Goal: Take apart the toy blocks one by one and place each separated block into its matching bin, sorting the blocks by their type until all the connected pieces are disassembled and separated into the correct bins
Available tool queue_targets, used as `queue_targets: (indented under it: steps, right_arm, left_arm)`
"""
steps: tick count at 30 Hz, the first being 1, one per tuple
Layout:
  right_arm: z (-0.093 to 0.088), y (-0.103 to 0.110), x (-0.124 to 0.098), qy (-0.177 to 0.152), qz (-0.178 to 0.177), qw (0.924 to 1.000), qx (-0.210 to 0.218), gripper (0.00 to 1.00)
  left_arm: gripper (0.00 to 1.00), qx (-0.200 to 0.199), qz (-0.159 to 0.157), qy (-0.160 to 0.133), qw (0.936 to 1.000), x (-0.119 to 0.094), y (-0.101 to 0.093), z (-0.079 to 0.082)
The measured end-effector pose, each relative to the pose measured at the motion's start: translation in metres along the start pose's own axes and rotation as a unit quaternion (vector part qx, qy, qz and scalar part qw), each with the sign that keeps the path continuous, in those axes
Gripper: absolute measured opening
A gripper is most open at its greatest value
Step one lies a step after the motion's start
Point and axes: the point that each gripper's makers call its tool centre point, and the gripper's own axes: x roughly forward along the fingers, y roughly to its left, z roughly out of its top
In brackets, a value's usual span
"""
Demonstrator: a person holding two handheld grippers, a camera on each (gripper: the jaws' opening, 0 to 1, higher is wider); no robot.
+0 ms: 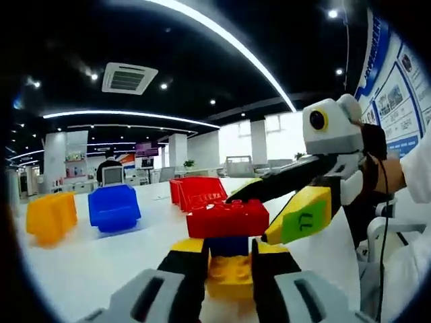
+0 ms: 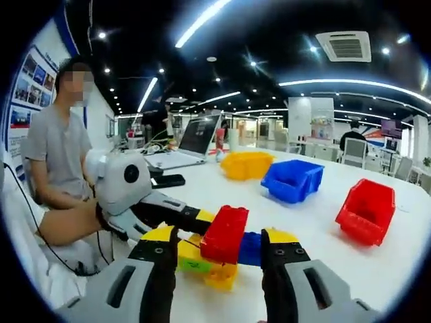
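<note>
The left gripper (image 1: 229,269) has its fingers clenched on the lower part of the block stack (image 1: 227,252), one yellow-tipped finger on each side of the yellow block (image 1: 229,277) at the bottom. The right gripper (image 2: 219,259) straddles the red block (image 2: 225,233) on top. Its fingers stand to either side of that block with a gap visible on both sides, so they read as released, though the fisheye view leaves contact on the far face uncertain. A blue block (image 2: 250,247) sits between the red and yellow ones, just inside the right gripper's right-hand finger.

Risks. If the right fingers close off-centre on the red block, they may catch the blue block as well and pull two pieces free together. If the left grip on the yellow block is shallow, the pull may twist the stack out from between those fingers and drop it on the white table (image 1: 81,269). The two grippers meet at an angle over the stack and their fingertips lie close, so they may collide on closing.

Clearance. Beyond the fingertips the table is open up to the three bins: yellow bin (image 1: 51,217), blue bin (image 1: 113,207) and red bin (image 1: 199,192). In the right gripper view a seated person (image 2: 57,155) and a laptop (image 2: 195,140) lie to the left of the fingers, near the table edge.
</note>
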Motion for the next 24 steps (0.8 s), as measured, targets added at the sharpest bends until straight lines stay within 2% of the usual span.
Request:
queue_targets:
  steps: [3,6,12,17,19,20,21,24]
  right_arm:
    - [-0.0023,-0.0001,0.0033,0.008,-0.004,0.9999,-0.006,0.42]
    - [-0.0045,-0.0012,0.0042,0.015,-0.018,0.9996,-0.016,0.31]
    - [-0.0039,-0.0037,0.0071,0.018,-0.032,0.9992,-0.014,0.29]
    - [-0.0034,-0.0063,0.0058,0.019,-0.033,0.9988,0.03,0.26]
    - [-0.0008,-0.0069,0.0061,0.016,-0.033,0.998,0.051,0.26]
    - [0.0013,-0.0069,0.0058,0.012,-0.031,0.9971,0.068,0.25]
    - [0.0012,-0.0052,0.0041,0.02,-0.023,0.9964,0.078,0.25]
    - [0.0021,-0.0052,0.0044,0.016,-0.021,0.9971,0.072,0.25]
  left_arm:
    - [0.26,0.0,-0.005,-0.001,1.0,0.0007,-0.0027,0.0002]
    - [0.26,0.001,-0.008,0.0,1.0,0.0012,-0.0044,0.0002]
    - [0.26,-0.005,-0.003,0.0,1.0,0.0003,-0.0031,0.0008]
    - [0.26,-0.009,-0.006,-0.003,0.9999,-0.001,-0.005,0.0024]
    - [0.26,0.011,-0.003,-0.002,0.9999,-0.0013,-0.0045,0.0016]
    - [0.24,0.022,0.008,0.011,0.9997,-0.0019,0.0005,-0.002]
    - [0.24,0.02,-0.005,0.003,0.9998,-0.0002,-0.006,-0.0002]
    - [0.25,0.026,-0.006,0.005,0.9996,-0.0012,-0.007,-0.0006]
